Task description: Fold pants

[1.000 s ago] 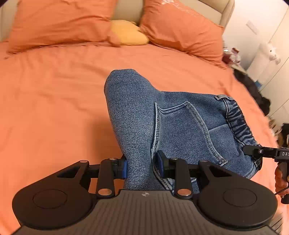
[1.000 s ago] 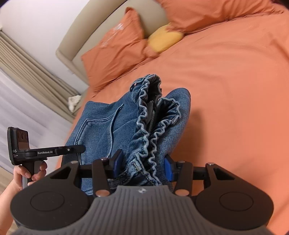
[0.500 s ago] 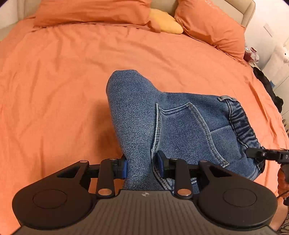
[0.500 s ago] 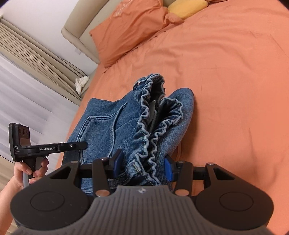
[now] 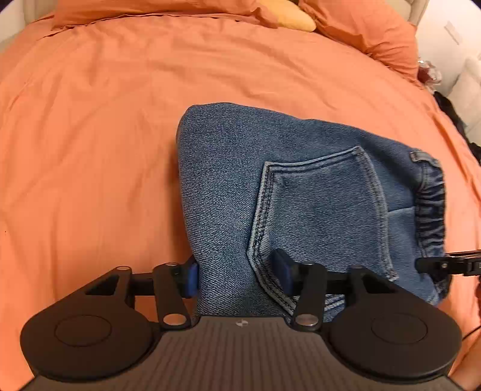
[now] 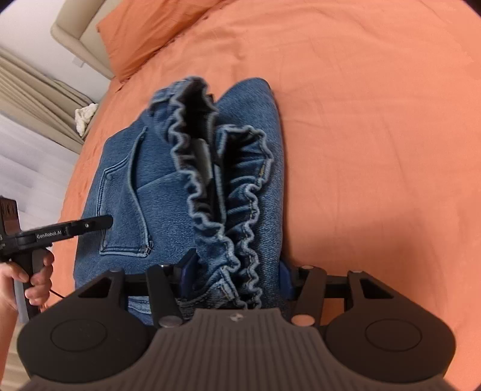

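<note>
Blue denim pants (image 5: 300, 192) lie folded in a thick bundle on the orange bed (image 5: 90, 135), back pocket up. My left gripper (image 5: 239, 275) is shut on the folded leg edge of the pants. My right gripper (image 6: 233, 278) is shut on the gathered elastic waistband (image 6: 222, 180) of the pants, which stands up bunched between its blue pads. The right gripper's finger shows at the right edge of the left wrist view (image 5: 445, 264); the left gripper shows at the left of the right wrist view (image 6: 75, 228).
Orange pillows (image 5: 360, 27) and a yellow cushion (image 5: 288, 18) lie at the head of the bed. A beige headboard (image 6: 78, 39) and curtains (image 6: 33, 99) stand left in the right wrist view. Dark items (image 5: 454, 111) sit beyond the bed's right edge.
Both grippers have moved down and closer to the bed with the pants in them. The pants bundle now lies lower and flatter, and the pillows have slid toward the top edge.
</note>
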A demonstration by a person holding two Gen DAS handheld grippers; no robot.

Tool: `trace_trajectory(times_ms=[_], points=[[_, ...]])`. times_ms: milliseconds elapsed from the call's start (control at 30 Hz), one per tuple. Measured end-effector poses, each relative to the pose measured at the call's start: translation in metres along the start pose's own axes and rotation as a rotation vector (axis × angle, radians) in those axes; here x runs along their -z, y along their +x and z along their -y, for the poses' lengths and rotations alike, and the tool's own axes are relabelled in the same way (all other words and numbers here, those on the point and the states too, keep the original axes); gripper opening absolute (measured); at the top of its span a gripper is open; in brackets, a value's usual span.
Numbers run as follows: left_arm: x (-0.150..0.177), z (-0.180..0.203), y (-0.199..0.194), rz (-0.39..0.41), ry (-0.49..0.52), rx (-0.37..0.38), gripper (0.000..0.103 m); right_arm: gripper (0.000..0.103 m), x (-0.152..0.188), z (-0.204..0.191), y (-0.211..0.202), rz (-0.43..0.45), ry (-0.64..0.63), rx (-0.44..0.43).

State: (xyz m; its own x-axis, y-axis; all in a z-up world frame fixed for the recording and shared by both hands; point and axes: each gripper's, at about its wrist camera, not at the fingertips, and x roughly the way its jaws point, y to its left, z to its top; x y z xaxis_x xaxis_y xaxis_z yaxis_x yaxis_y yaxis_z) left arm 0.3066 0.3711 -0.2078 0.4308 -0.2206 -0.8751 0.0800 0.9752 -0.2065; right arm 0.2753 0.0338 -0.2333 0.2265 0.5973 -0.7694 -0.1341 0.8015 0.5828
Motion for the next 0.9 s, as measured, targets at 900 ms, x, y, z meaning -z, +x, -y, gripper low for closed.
trace_trajectory(times_ms=[900], points=[[0.011, 0.139, -0.316, 0.311, 0.288, -0.358, 0.072, 0.088, 0.080, -0.166, -0.219, 0.444, -0.630, 0.189]])
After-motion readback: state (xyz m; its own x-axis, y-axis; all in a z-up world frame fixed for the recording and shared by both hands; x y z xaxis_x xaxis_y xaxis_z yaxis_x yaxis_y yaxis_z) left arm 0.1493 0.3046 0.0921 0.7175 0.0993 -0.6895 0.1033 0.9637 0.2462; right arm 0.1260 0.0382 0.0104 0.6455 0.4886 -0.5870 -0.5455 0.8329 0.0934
